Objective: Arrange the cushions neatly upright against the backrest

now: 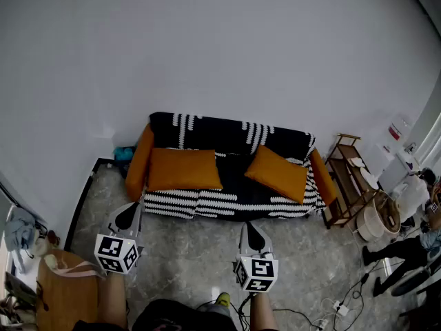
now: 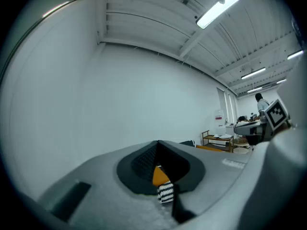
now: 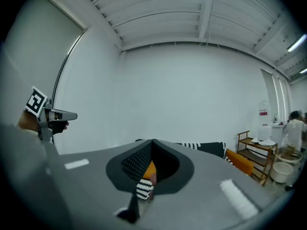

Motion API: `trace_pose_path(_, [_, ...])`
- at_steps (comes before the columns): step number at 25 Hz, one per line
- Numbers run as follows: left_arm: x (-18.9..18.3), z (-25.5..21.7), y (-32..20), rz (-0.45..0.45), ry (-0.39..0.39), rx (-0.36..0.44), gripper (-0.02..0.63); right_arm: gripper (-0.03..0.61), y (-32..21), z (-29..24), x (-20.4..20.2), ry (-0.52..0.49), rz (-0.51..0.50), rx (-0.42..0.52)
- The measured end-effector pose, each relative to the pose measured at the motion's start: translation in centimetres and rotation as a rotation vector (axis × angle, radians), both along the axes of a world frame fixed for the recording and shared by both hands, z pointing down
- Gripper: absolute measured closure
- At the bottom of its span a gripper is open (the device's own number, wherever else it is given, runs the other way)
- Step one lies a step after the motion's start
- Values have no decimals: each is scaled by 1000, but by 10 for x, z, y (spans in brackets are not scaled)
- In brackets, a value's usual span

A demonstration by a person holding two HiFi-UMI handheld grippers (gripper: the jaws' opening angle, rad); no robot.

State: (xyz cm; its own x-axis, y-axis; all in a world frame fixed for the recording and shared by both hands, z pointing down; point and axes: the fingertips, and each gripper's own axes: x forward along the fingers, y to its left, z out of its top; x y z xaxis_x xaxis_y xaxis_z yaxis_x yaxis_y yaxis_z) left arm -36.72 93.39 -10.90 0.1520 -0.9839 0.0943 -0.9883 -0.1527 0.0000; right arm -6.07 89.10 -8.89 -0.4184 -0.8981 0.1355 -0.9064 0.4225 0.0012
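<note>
Left gripper (image 1: 128, 216) and right gripper (image 1: 252, 234) closed, empty.
Ahead on the striped sofa (image 1: 227, 133): left cushion (image 1: 182, 169) beyond the left, right cushion (image 1: 278, 173) beyond the right.

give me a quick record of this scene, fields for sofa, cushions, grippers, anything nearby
sofa: black and white striped cover, orange arms, against the wall
left cushion: orange, set square on the seat's left side
right cushion: orange, skewed at an angle on the seat's right side
left gripper: shut, empty, short of the sofa
right gripper: shut, empty, short of the sofa
wooden shelf: beside the sofa's right arm
</note>
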Motion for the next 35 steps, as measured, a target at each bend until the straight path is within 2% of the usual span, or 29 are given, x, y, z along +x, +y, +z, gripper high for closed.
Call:
trace_pose_path(17, [5,-3,24,19,-10,13,611,566,23,-4,-10,-30,-39,15])
trace_pose_path(22, [-2,-3,28,15,9,22,611,566,25,2,-10,-26,-16,6])
trace_pose_path(27, [-8,5,18,11,1,12,611,566,8,14,-6,-59,-3,-16])
trace_pose_path(32, [-8,20,-8,6,20,-14,611,566,-20,27,1,-41,15,-27])
trace_pose_path(35, [-2,29,-33,16,13,-35,611,566,-48,35,9,-99,37,-41])
